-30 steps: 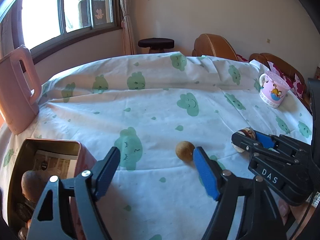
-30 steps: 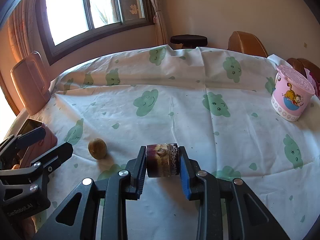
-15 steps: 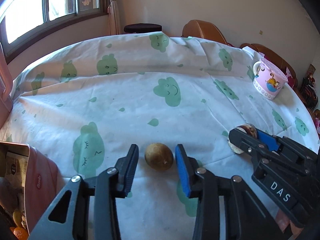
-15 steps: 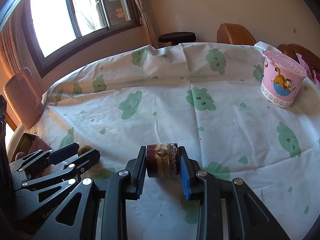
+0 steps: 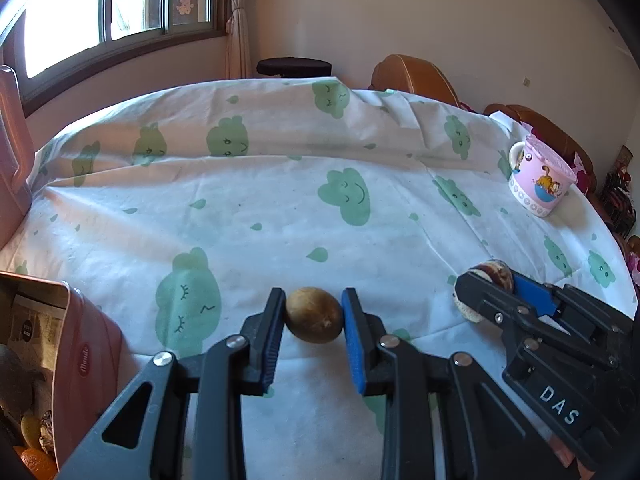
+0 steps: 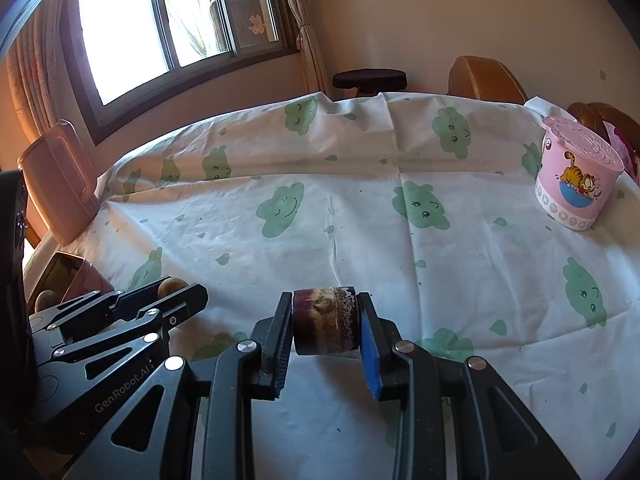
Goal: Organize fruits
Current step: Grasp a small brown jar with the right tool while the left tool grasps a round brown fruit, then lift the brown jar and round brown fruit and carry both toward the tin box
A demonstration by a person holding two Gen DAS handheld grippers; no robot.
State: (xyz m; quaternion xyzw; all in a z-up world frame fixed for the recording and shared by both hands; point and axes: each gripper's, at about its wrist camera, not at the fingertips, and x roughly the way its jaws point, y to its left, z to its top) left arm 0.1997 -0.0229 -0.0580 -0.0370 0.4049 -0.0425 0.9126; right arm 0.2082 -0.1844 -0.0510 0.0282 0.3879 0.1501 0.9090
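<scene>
Left tool (image 5: pixel 314 318): its jaws have just been closing and now clamp a small brown egg-shaped fruit (image 5: pixel 314 315), one pad on each end of it.
Fruit axis: the long axis runs across, pad to pad; whether the fruit rests on the white cloud-print tablecloth (image 5: pixel 280 208) or is just clear of it I cannot tell.
Right tool (image 6: pixel 325 326): clamped on a dark purple, drum-shaped fruit piece (image 6: pixel 325 325), flat ends against the pads, above the cloth.
Key relation: the open pink tin (image 5: pixel 76 344) stands just to the left of the left tool, with fruit already inside; the left hand is the nearer one, so its carry looks short and leftward.
Likely step: lift the brown fruit and carry it over the tin's rim.
Left view only: the tin's inside and the fruit in it.
Right view only: the purple piece's side and the left tool from outside.
Far right on the bench: a pink cartoon-cat tub (image 6: pixel 576 178), well apart.
</scene>
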